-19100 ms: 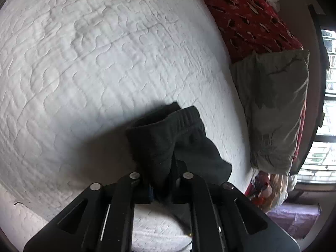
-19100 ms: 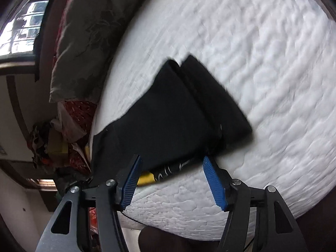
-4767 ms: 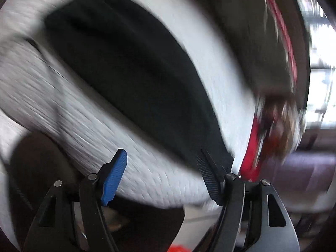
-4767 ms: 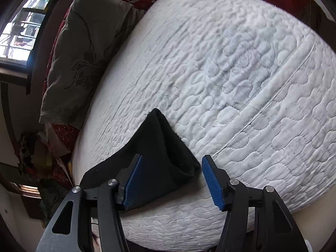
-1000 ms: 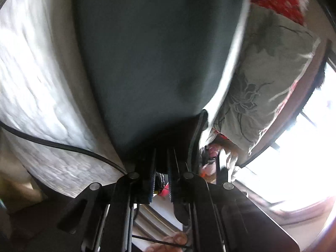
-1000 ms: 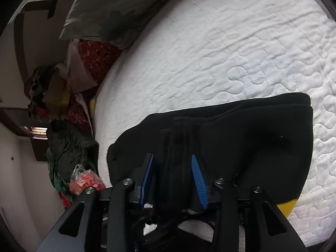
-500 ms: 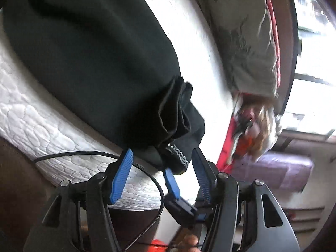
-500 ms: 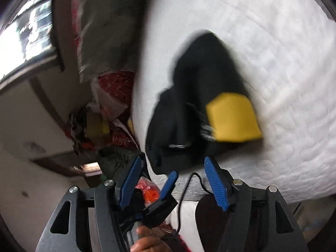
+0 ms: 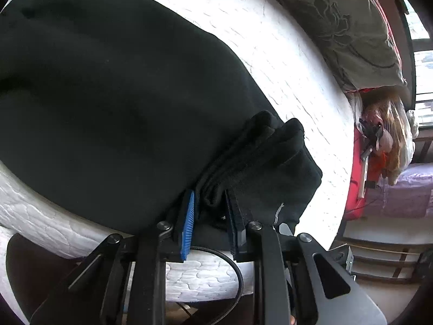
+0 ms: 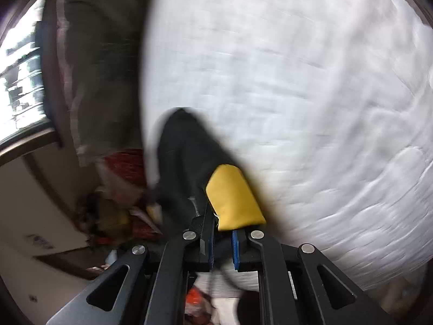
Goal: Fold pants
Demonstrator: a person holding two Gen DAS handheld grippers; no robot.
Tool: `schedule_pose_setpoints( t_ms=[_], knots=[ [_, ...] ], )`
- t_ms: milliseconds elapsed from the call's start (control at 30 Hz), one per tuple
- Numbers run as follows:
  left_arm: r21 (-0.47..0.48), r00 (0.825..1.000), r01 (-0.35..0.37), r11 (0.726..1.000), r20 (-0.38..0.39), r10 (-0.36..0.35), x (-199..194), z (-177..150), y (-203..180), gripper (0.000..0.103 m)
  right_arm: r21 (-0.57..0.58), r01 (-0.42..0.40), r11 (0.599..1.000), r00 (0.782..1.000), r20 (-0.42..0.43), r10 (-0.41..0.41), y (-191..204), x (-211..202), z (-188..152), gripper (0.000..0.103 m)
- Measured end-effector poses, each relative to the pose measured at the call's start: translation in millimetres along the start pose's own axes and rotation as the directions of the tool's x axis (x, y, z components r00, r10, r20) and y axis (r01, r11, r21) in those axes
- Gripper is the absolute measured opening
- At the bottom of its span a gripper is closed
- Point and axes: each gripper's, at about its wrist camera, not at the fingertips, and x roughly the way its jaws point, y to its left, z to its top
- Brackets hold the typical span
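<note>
left gripper clamping pants (bunched), right gripper closed

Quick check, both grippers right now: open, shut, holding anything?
Left gripper: jaws just closed, pinching a bunched edge of the black pants.
Right gripper: jaws just closed, shut on the pants' edge by the yellow patch.

Half a second ago both of your grippers stood open in front of the pants, with nothing between the pads. Now your left gripper has just been closing, and a bunched fold of the black pants sits pinched between its pads. Your right gripper has also just closed, on the edge of the pants right under the yellow patch, which is now nearer to its camera.
</note>
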Motion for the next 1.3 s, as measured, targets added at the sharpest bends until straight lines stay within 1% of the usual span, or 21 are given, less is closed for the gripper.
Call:
schedule_pose_setpoints(
  t_ms=[67,200,300,433,500,567,633,667,700,767,833,867,933,967,1033,1067,1100,1167,1200,1267,1300],
  knots=[
    [-0.018,0.999,0.031,0.999,-0.039,-0.031,-3,1,3,0.02,-0.016,-0.012,1.0,1.0,0.0,0.012,0,1,2,0.007],
    [-0.04,0.993,0.092,0.995,-0.075,-0.095,-20,-7,14,0.021,-0.044,0.013,0.999,0.998,-0.055,-0.015,14,-10,-1,0.027],
    [-0.064,0.991,0.109,0.992,-0.07,-0.114,-34,-18,28,0.035,-0.053,-0.02,0.998,0.998,-0.061,0.016,27,-29,-11,0.03],
    [-0.122,0.989,0.131,0.984,-0.051,-0.138,-60,-21,51,0.037,-0.245,-0.069,0.967,0.998,-0.017,0.067,68,-37,-19,0.037],
    [-0.144,0.989,0.139,0.98,-0.022,-0.143,-85,-19,66,0.037,-0.317,-0.033,0.948,0.999,0.017,0.04,79,-29,-14,0.037],
    [-0.164,0.987,0.162,0.973,0.032,-0.158,-116,-12,83,0.037,-0.283,0.024,0.959,1.0,0.018,-0.02,72,-11,-2,0.037],
    [-0.178,0.984,0.174,0.969,0.08,-0.162,-144,-4,97,0.047,-0.26,0.076,0.963,0.997,0.017,-0.075,58,-2,7,0.026],
    [-0.184,0.981,0.172,0.968,0.121,-0.152,-164,4,109,0.059,-0.263,0.085,0.961,0.996,0.021,-0.083,53,0,10,0.02],
    [-0.186,0.979,0.161,0.969,0.154,-0.133,-177,10,115,0.066,-0.267,0.086,0.96,0.996,0.024,-0.083,51,0,10,0.02],
    [-0.184,0.976,0.092,0.979,0.21,-0.053,-207,27,131,0.071,-0.284,0.099,0.954,0.995,0.029,-0.094,56,-4,6,0.022],
    [-0.17,0.971,0.013,0.985,0.236,0.027,-227,44,142,0.072,-0.336,0.121,0.934,0.993,0.039,-0.115,64,-11,-4,0.038],
    [-0.16,0.97,-0.028,0.987,0.235,0.066,-231,50,146,0.072,-0.369,0.128,0.92,0.992,0.044,-0.121,73,-11,-11,0.041],
    [-0.139,0.964,-0.132,0.981,0.21,0.16,-234,63,155,0.072,-0.45,0.13,0.883,0.991,0.033,-0.129,95,-5,-30,0.046],
    [-0.119,0.954,-0.207,0.971,0.195,0.227,-232,69,159,0.072,-0.497,0.132,0.857,0.99,0.017,-0.142,106,2,-42,0.046],
    [-0.07,0.931,-0.317,0.946,0.167,0.325,-225,79,163,0.072,-0.618,0.135,0.774,0.982,-0.023,-0.189,132,25,-80,0.047],
    [-0.038,0.913,-0.378,0.925,0.15,0.38,-221,83,169,0.072,-0.658,0.133,0.741,0.978,-0.034,-0.207,139,34,-95,0.047],
    [-0.019,0.902,-0.409,0.913,0.146,0.407,-218,83,173,0.072,-0.713,0.131,0.688,0.972,-0.045,-0.232,149,48,-115,0.048],
    [0.013,0.886,-0.447,0.894,0.145,0.441,-213,83,180,0.072,-0.796,0.125,0.593,0.961,-0.052,-0.272,167,76,-151,0.05],
    [0.026,0.885,-0.452,0.892,0.14,0.444,-210,83,185,0.072,-0.831,0.12,0.543,0.955,-0.052,-0.291,175,91,-171,0.053],
    [0.022,0.896,-0.432,0.902,0.126,0.426,-206,85,200,0.072,-0.884,0.11,0.455,0.945,-0.049,-0.324,185,122,-208,0.058],
    [0.016,0.903,-0.418,0.908,0.119,0.413,-206,86,207,0.072,-0.896,0.107,0.431,0.941,-0.048,-0.335,184,129,-220,0.061]
  ],
)
